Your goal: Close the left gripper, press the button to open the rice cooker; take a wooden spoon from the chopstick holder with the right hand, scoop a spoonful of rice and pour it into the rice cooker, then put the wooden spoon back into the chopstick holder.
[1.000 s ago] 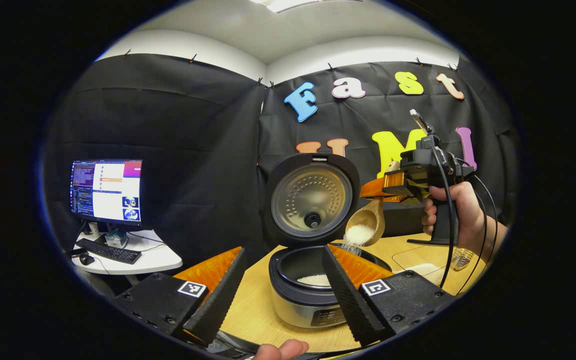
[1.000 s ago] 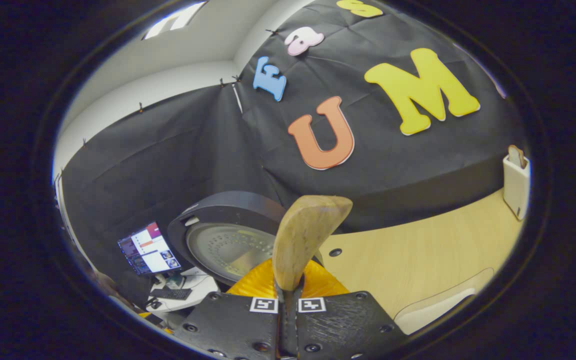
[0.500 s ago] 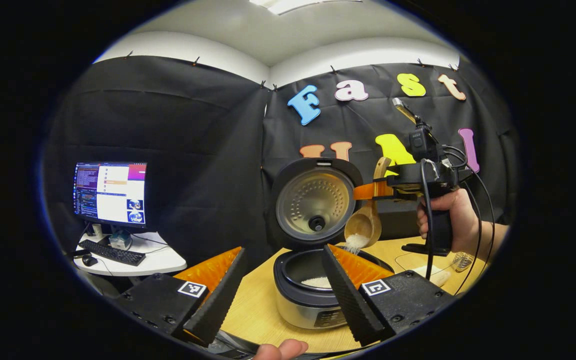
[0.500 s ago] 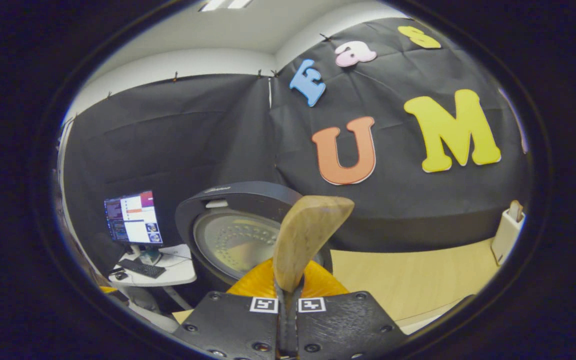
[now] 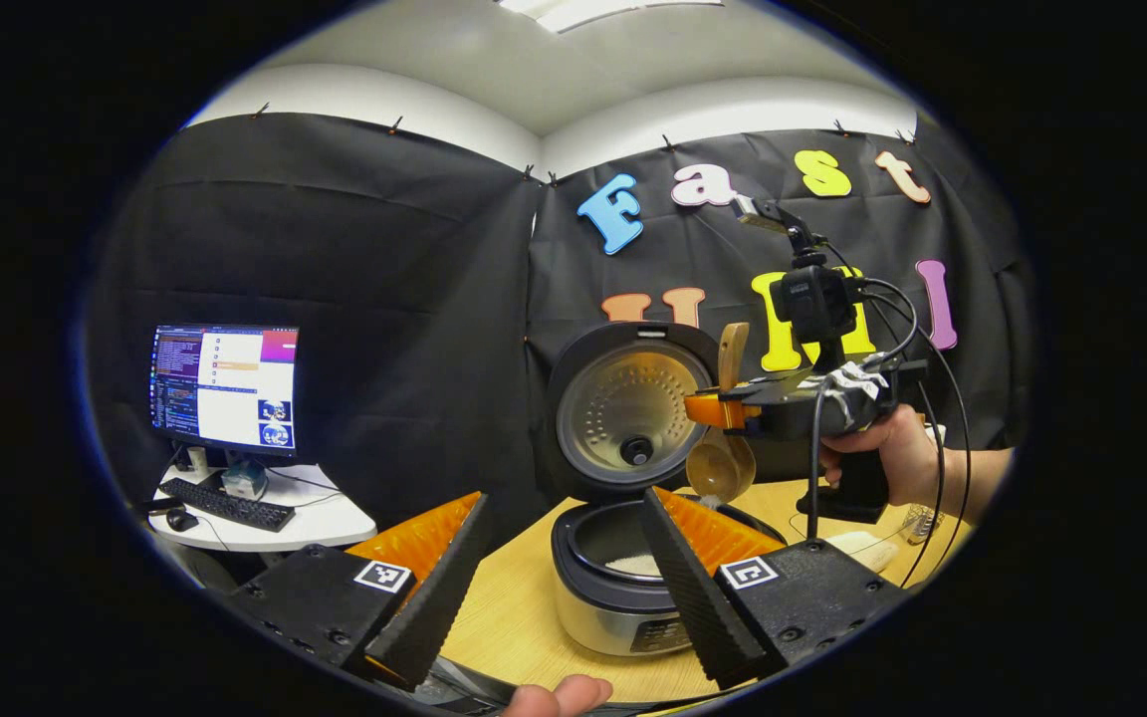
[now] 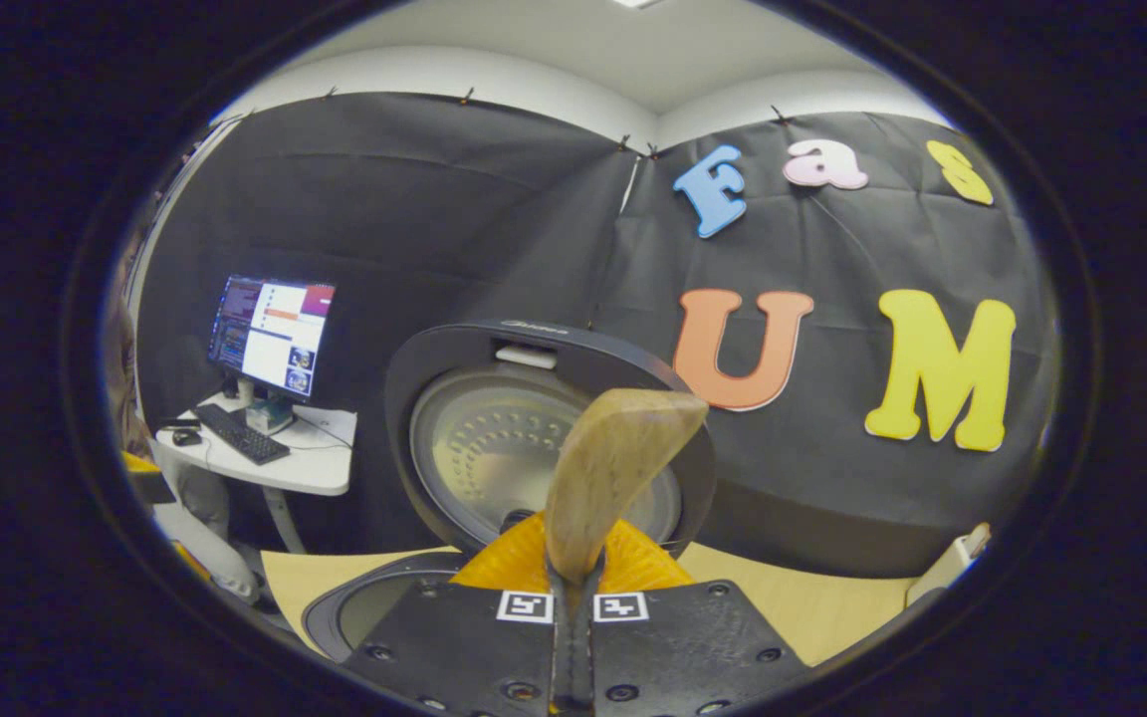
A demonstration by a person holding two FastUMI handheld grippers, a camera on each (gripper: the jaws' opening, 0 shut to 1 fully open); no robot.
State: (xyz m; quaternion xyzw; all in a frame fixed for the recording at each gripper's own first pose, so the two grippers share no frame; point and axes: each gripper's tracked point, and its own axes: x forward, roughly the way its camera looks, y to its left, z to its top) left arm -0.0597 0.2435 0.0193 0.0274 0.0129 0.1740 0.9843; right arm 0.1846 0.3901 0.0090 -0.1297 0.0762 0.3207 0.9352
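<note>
Wooden spoon [image 5: 723, 438] hangs bowl-down, nearly emptied, above the open rice cooker [image 5: 623, 588], clamped in the right gripper [image 5: 723, 410]; left gripper [image 5: 559, 578], at 6 o'clock, gapes wide

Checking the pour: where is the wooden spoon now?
In the left gripper view, the wooden spoon hangs from the right gripper, above the open rice cooker.

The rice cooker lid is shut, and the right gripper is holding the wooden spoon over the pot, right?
Not quite. The rice cooker lid is open, standing upright behind the pot; the left gripper view shows its inner side and some rice inside the pot. The rest holds: the right gripper is shut on the wooden spoon, which hangs over the pot.
</note>
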